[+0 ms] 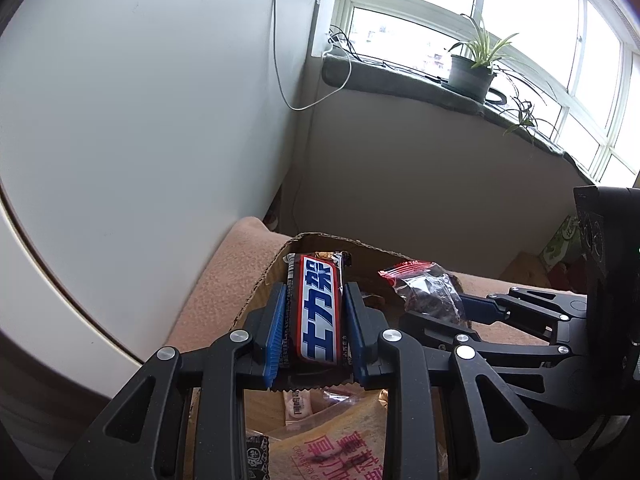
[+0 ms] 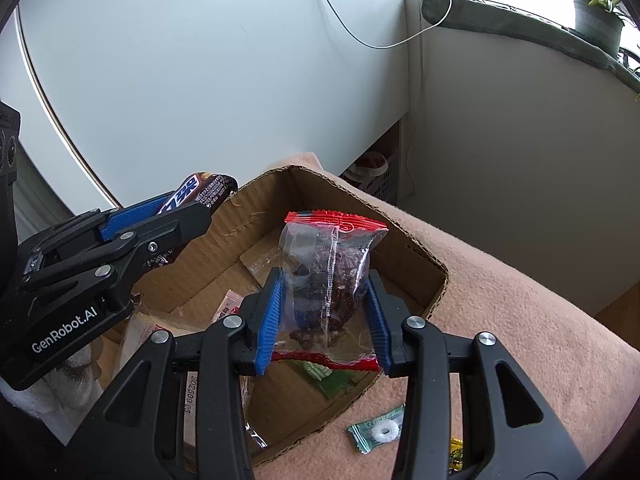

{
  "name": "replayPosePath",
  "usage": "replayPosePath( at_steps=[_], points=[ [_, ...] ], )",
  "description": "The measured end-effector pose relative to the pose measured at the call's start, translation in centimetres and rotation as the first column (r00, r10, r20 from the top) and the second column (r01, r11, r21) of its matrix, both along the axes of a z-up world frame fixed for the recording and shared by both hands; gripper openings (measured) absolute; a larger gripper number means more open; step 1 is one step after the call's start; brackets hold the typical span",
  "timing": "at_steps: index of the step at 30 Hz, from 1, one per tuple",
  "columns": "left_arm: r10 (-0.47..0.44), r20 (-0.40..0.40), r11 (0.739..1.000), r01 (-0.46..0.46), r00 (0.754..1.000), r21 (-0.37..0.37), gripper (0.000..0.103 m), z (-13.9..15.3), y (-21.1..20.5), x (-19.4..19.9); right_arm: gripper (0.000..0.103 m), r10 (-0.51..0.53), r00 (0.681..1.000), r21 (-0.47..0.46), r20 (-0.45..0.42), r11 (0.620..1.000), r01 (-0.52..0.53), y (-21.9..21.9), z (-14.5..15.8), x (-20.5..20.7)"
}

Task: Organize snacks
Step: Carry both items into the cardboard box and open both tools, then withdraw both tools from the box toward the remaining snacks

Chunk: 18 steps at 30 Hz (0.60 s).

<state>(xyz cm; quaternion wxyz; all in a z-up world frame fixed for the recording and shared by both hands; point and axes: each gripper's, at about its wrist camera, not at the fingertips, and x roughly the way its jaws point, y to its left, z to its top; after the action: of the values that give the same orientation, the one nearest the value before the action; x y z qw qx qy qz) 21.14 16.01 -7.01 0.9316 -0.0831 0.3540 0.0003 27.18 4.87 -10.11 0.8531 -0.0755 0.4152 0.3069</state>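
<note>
Two light snacks are held over the cardboard box (image 2: 404,240): a stiff chocolate bar (image 1: 316,312) clamped mid-length in the left gripper (image 1: 314,330) jaws, and a soft, slippery clear packet (image 2: 328,280) gripped by its sides in the right gripper (image 2: 324,320) jaws.

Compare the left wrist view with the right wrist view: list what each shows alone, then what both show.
Left only: the bar's full label, and a yellow packet low in the box.
Right only: a mint on the blanket outside the box, and a green wrapper inside it.
Both: the left gripper shut on the bar, the right gripper holding the clear bag, and the potted plant.
</note>
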Motion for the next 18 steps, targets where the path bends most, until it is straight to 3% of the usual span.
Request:
replayPosePath(
  at_steps=[7,18],
  points=[
    [0.009,0.011,1.0,-0.009,1.0,0.01,0.03,0.6,0.0,-0.2,0.07,-0.005,0.999,-0.008,0.05,1.0,0.005,-0.3,1.0,-0.9],
    [0.008,0.042,1.0,-0.008,0.999,-0.004,0.03,1.9,-0.1,-1.9,0.07,-0.03,0.996,0.009,0.086,1.0,0.03,-2.8,3.4,-3.1]
  ],
)
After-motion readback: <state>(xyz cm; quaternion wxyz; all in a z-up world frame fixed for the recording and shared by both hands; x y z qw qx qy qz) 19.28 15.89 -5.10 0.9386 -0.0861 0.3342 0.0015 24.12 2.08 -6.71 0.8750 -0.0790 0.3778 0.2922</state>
